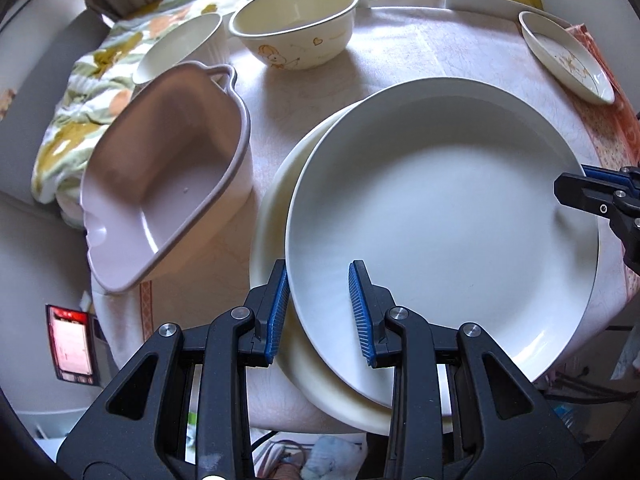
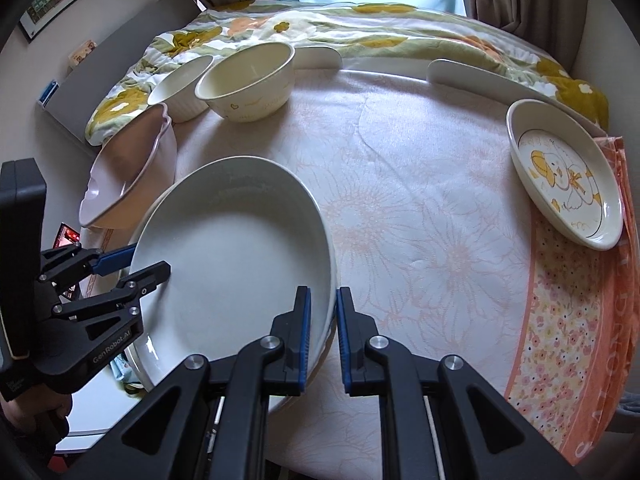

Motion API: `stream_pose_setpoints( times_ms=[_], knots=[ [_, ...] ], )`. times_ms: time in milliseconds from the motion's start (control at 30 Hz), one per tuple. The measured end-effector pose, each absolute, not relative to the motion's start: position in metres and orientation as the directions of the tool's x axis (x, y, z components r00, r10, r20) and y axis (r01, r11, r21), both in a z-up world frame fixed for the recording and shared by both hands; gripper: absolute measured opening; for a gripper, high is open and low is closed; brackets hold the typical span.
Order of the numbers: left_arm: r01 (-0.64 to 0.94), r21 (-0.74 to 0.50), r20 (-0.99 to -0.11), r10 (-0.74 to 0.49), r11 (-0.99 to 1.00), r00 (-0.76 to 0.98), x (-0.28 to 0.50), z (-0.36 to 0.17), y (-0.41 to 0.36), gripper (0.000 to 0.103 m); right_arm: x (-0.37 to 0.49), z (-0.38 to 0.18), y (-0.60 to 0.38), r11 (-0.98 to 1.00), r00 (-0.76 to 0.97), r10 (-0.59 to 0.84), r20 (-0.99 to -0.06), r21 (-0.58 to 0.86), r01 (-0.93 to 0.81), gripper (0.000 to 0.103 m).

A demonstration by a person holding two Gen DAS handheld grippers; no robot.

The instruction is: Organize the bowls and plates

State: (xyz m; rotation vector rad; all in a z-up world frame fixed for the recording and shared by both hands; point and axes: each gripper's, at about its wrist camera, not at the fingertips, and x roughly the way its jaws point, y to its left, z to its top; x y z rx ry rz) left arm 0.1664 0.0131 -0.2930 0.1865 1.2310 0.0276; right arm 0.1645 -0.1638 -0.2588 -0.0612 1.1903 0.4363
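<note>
Bare tablecloth (image 2: 420, 200) right of white plate (image 2: 232, 248), left gripper (image 1: 320, 308) and right gripper (image 2: 323, 336) each clamping opposite rims.

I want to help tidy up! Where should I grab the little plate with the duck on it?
Grip the duck plate by its raised rim, probably on the side facing the table's middle. It lies flat and shallow, so only the edge offers a hold, and nothing stands near that side.
</note>
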Motion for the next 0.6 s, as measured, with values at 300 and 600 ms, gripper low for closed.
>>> stream_pose_setpoints(
  times_ms=[300,600],
  knots=[
    [0.109,0.211,-0.917,0.159,0.971,0.365,0.160,-0.294,0.005,0.027,0.160,-0.259,-0.155,0.925,0.344,0.224,-0.912,0.088,-0.369,0.012],
    [0.144,0.347,-0.863,0.255,0.927,0.437,0.153,-0.292,-0.002,0.027,0.156,-0.256,-0.144,0.925,0.356,0.209,-0.911,0.066,-0.374,0.012]
  ],
)
